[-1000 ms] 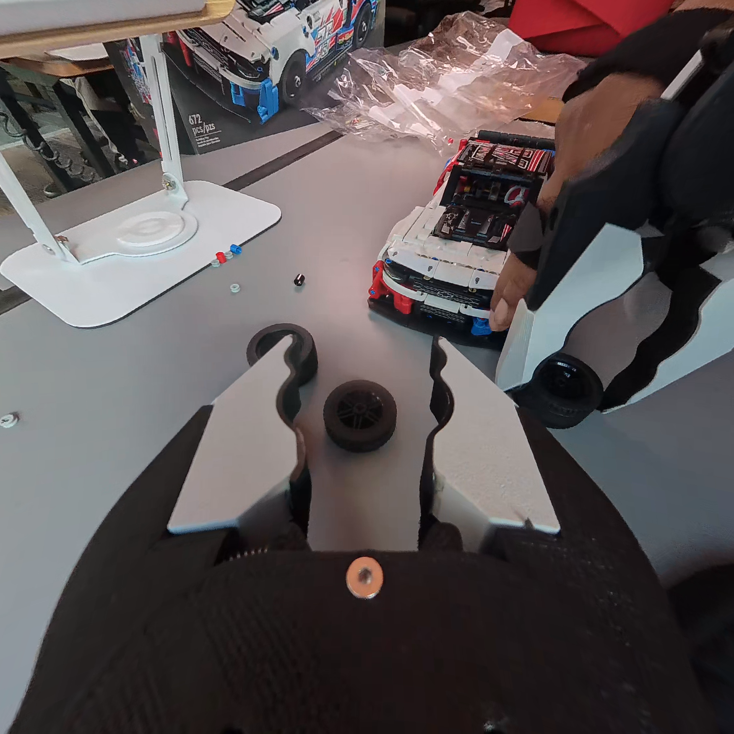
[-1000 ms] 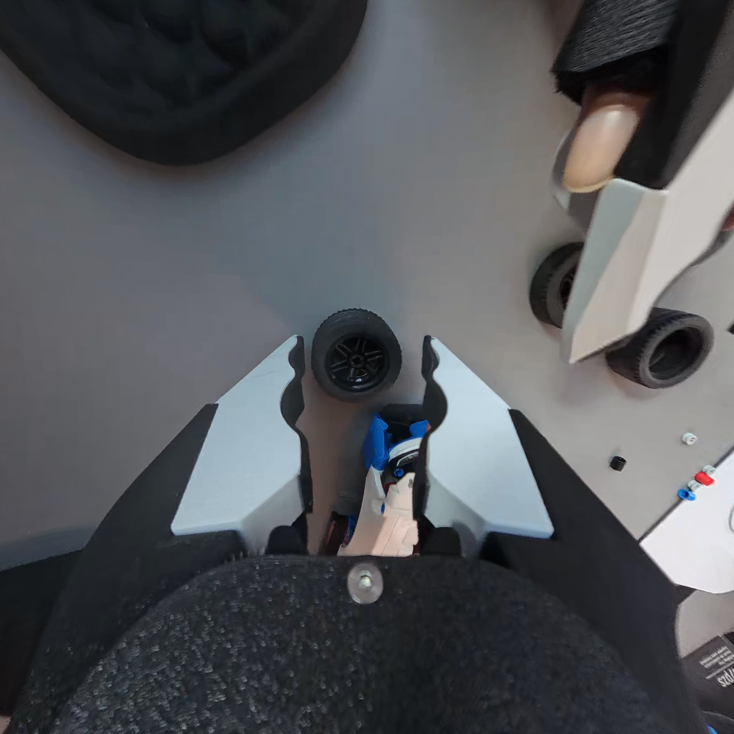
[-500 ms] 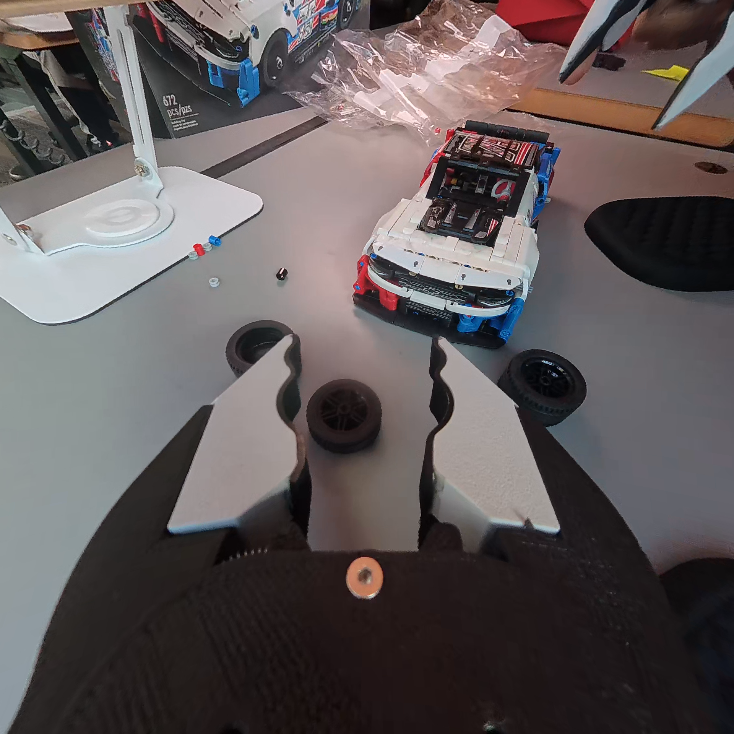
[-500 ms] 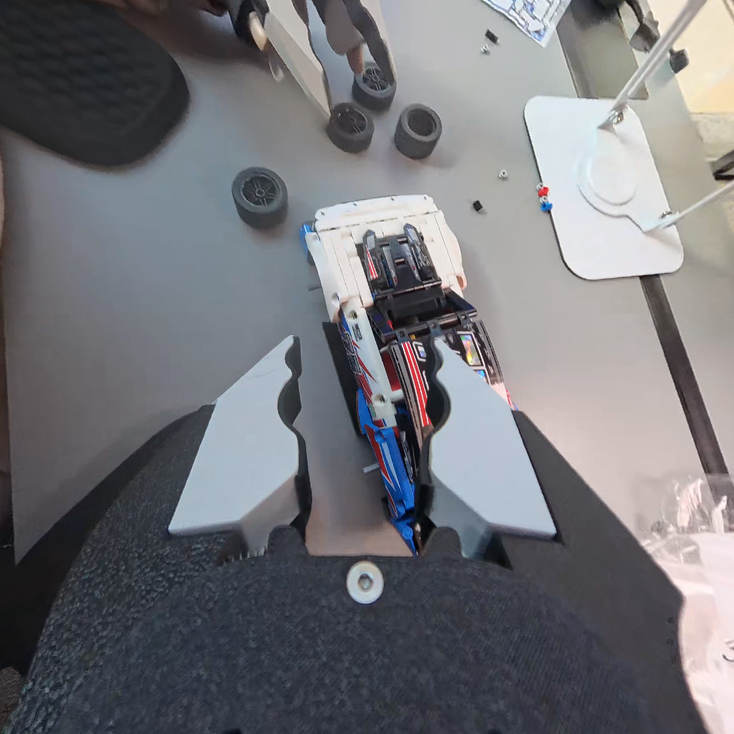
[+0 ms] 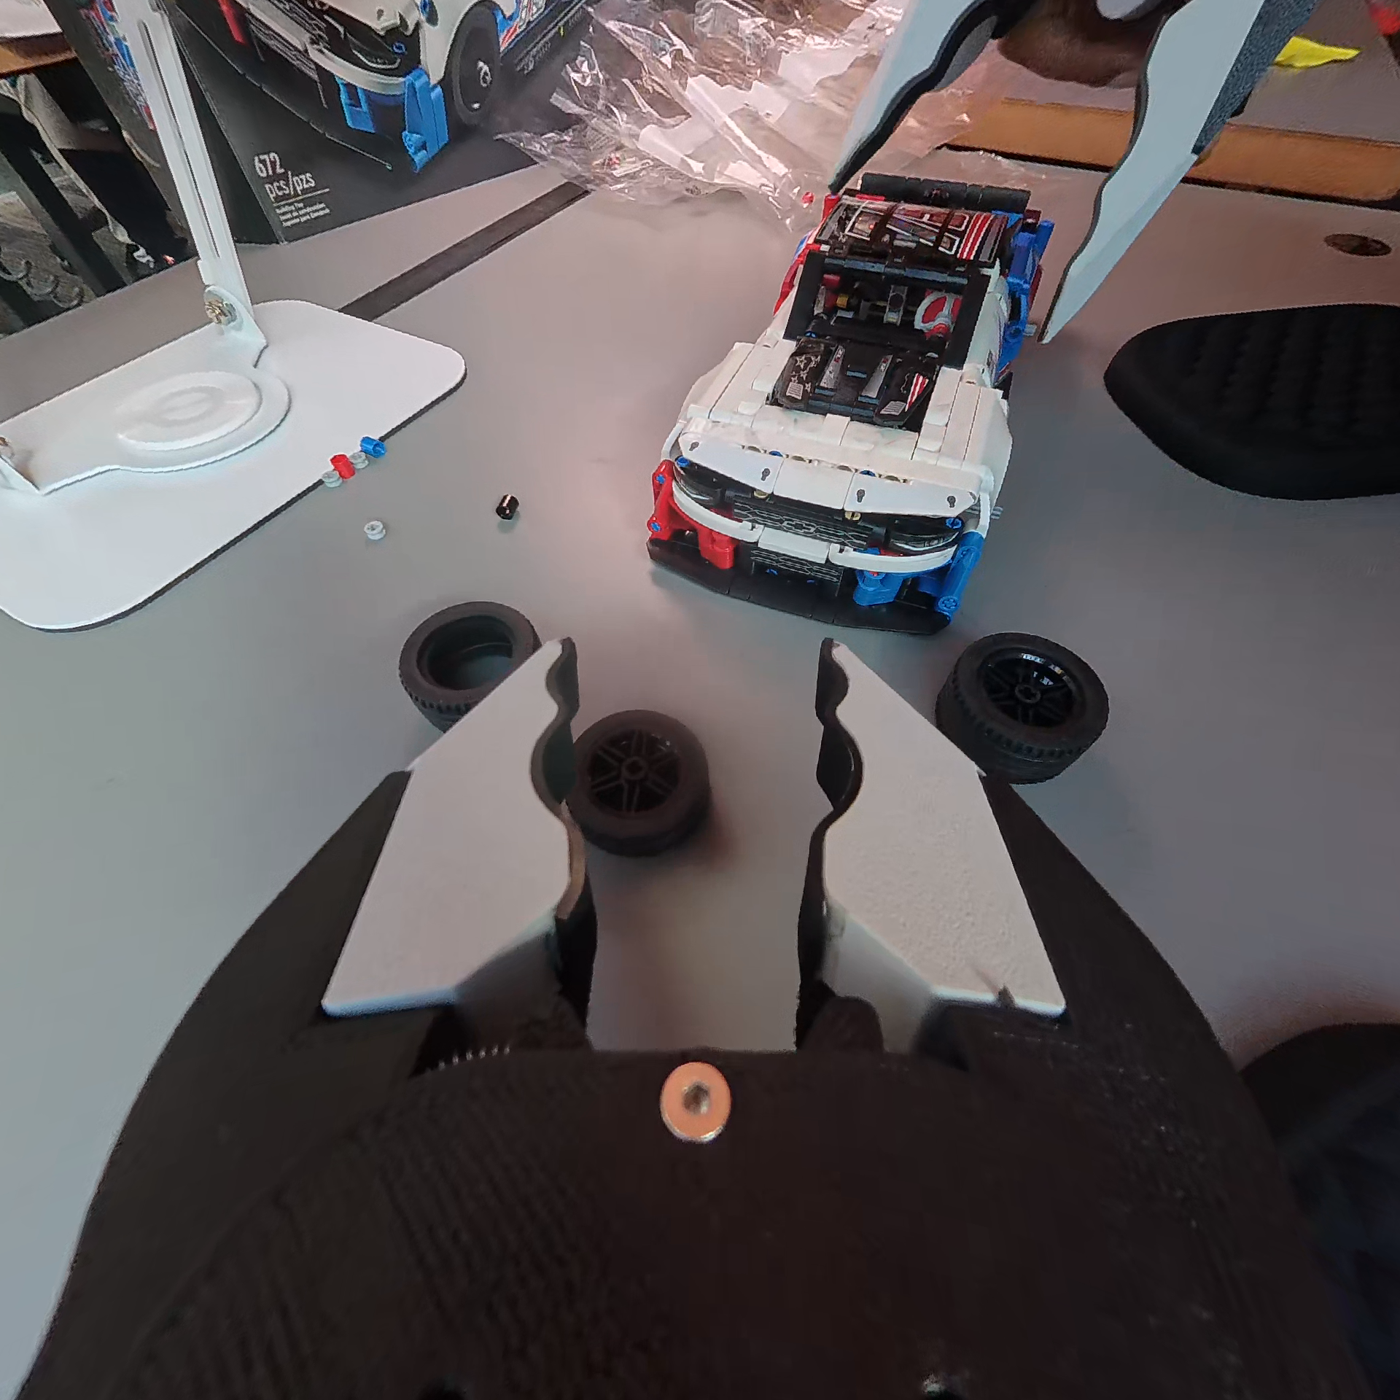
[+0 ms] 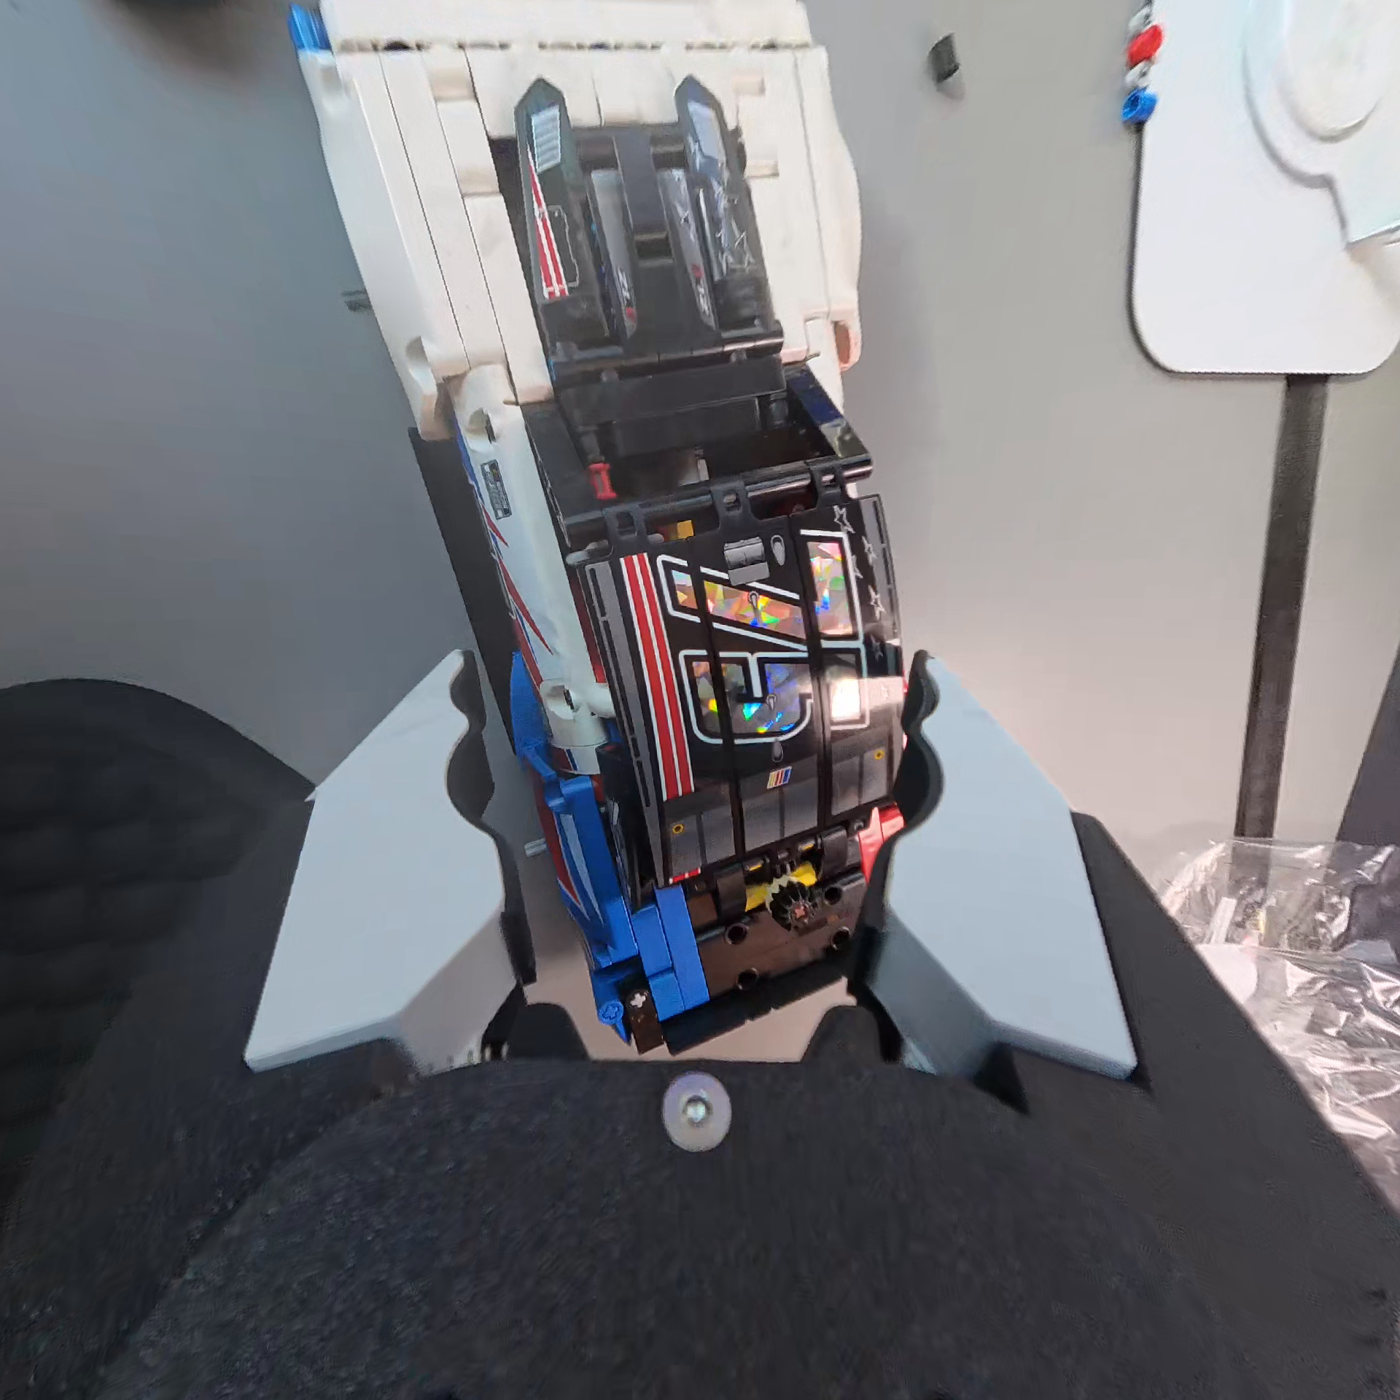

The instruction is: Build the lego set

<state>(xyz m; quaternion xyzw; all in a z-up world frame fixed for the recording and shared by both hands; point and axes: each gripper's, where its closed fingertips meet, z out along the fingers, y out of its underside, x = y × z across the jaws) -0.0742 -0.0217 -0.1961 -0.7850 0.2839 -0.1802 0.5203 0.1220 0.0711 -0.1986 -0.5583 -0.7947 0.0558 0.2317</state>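
The white, red and blue lego car [image 5: 841, 454] stands on the grey table with no wheels on. My left gripper [image 5: 697, 659] is open, low over the table, with a black wheel [image 5: 640, 780] lying between its fingers, close to the left one. A bare tyre [image 5: 462, 667] lies just left of it and another wheel [image 5: 1023, 716] to the right. My right gripper [image 5: 939, 261] is open and straddles the car's rear. In the right wrist view the gripper [image 6: 691, 667] has the car's black roof [image 6: 757, 682] between its wide-open fingers.
A white stand base [image 5: 189, 424] sits at the left with small loose pieces [image 5: 352, 462] at its edge and a black pin [image 5: 506, 506] nearby. The set's box [image 5: 341, 114] and plastic bags [image 5: 720, 98] lie behind. A black pad [image 5: 1273, 401] lies at the right. Across from one pair of fingers to the other is roughly 25 cm.
My right gripper left the wheel by the car's front, rose, swung to the car's rear and came down astride it. My left gripper drifted slightly right, so the wheel sits nearer its left finger.
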